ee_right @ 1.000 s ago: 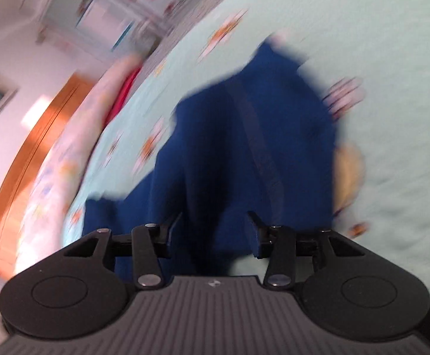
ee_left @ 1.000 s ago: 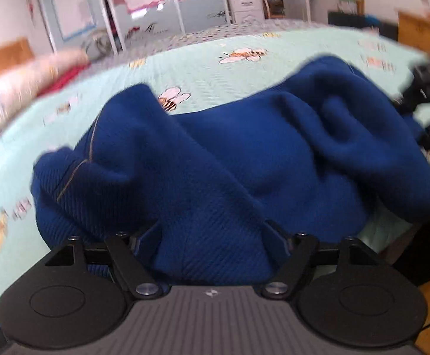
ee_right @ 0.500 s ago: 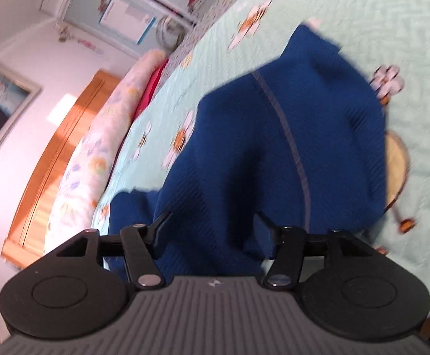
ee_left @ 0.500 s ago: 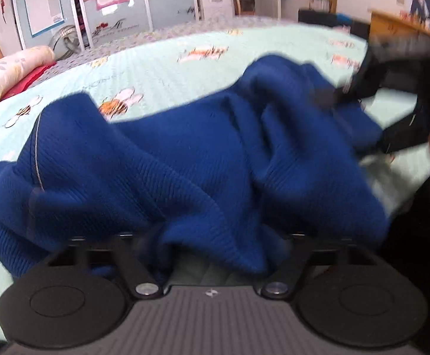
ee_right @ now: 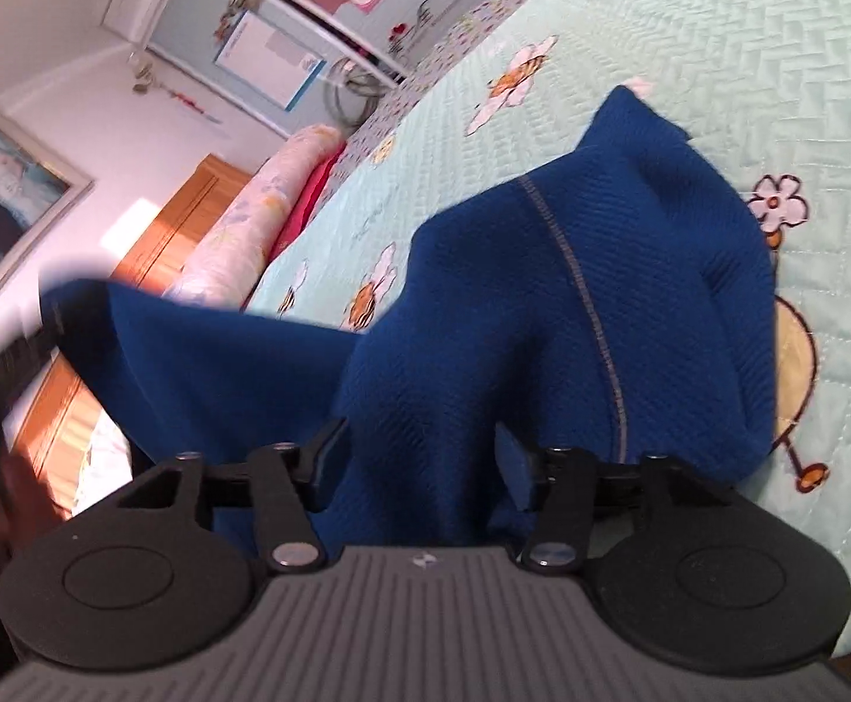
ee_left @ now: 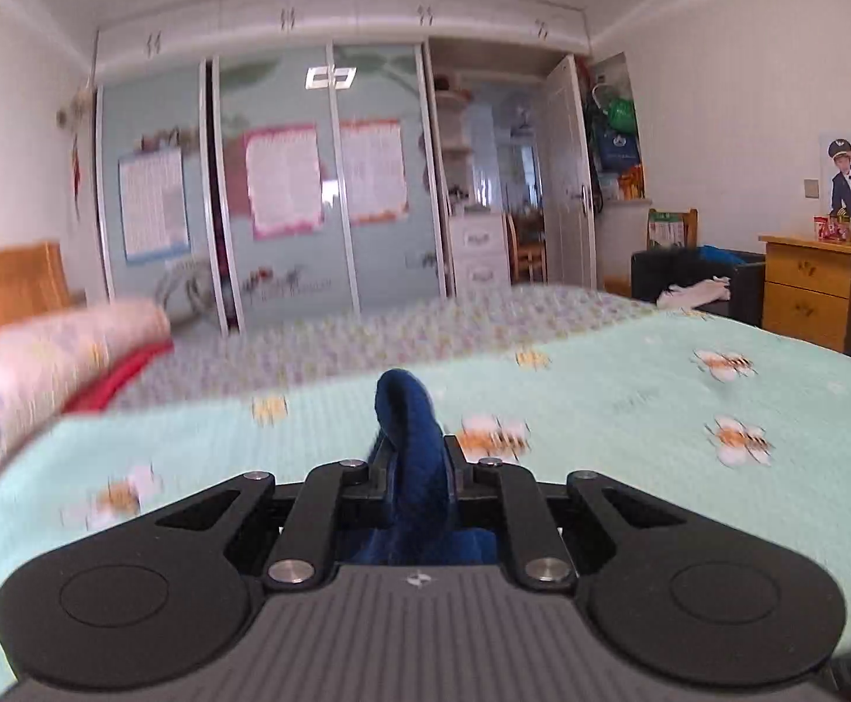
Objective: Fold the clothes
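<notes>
The left tongs have just been closing and now pinch a fold of the blue knit sweater; a tuft of it stands up between the pads, and more of the cloth hangs below them. From this side the bed's mint-green quilt with its bee and flower prints stretches out beyond, blurred towards the left edge.

The right tongs stand wide, their jaws having narrowed a little just now, with a thick bunch of sweater between the fingers. The cloth touches the fingers on both sides, but I cannot tell whether they really press on it. From here the sweater spreads away across the quilt, a pale stitched seam running along it, its far corner lying flat on the bedspread. To the left, a stretch of the same sweater is pulled up taut off the bed towards a dark blurred shape at the picture's left edge, which I take to be the other tool.

At the head of the bed lies a floral pillow roll with something red tucked beside it, against a wooden headboard. Past the far side of the bed stand sliding wardrobe doors hung with posters, and a wooden dresser stands off the bed's right edge.
</notes>
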`<state>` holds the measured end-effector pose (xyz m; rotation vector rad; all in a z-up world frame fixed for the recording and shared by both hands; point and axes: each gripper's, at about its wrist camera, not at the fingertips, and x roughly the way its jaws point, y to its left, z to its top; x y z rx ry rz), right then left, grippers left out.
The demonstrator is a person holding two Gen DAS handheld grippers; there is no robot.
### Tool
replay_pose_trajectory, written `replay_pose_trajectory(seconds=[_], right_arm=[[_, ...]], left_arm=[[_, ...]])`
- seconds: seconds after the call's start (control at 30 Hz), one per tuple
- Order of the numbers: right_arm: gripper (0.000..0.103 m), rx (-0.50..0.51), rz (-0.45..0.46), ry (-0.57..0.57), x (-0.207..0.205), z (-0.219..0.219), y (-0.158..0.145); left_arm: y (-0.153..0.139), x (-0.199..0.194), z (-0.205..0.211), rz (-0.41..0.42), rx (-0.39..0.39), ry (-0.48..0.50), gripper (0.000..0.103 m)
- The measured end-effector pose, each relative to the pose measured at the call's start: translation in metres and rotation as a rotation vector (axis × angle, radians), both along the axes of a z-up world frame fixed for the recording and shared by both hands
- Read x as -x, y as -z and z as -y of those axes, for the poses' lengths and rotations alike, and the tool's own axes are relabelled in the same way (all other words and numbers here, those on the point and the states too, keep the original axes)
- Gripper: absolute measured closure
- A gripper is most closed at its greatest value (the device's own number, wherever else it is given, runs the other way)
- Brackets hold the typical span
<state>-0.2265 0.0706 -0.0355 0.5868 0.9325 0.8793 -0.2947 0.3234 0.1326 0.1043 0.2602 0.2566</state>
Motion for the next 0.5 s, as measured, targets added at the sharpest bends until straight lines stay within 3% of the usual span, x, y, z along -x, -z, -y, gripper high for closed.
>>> replay_pose_trajectory(seconds=[0.07,0.13,0.27,0.43,0.5], right_arm=[[0.043,0.018,0.005,-0.001,0.0,-0.002,-0.001],[0.043,0.022,0.004,0.015,-0.001,-0.002,-0.003],[0.042,-0.005,-0.009,0.051,0.002,0.002,-0.001],[0.042,-0.03,-0.013,0.05,0.003,0.004,-0.001],[0.041,-0.036,-0.009,0.043,0.003,0.004,-0.001]], left_arm=[[-0.013,-0.021,-0.005,-0.001,-0.024,-0.016,0.089],[-0.028,-0.037,-0.018,-0.008,0.007,-0.033,0.089],[-0.049,-0.068,-0.048,-0.012,0.006,-0.15,0.091],[-0.034,-0.091,-0.085,-0.132,0.016,-0.282,0.087],[-0.02,-0.076,-0.09,-0.145,0.051,-0.298,0.088]])
